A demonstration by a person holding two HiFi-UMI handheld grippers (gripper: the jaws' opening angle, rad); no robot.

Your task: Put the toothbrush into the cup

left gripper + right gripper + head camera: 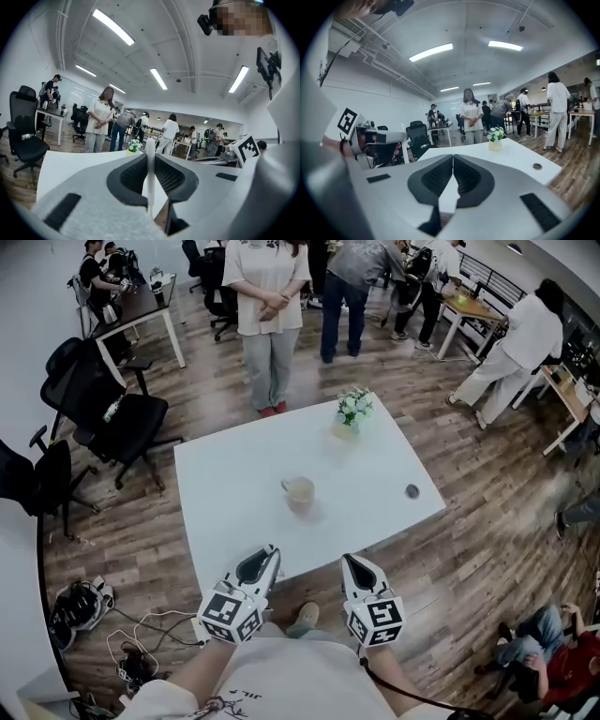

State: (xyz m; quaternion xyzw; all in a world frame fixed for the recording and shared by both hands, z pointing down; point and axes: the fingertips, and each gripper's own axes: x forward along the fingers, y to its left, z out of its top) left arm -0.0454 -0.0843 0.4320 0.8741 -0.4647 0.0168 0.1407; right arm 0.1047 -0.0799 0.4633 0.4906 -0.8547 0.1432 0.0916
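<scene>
White toothbrush stands pinched upright in our left tool, held at the tabletop's near edge, ready to carry toward the cup at mid-tabletop. Our right tool is pressed together, empty, likely idle.

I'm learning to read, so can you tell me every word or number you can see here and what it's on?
Nothing here can be read for sure.
White shirt: a small print, too blurred to read.
Left gripper and right gripper: only black-and-white square markers, no words or numbers.
</scene>
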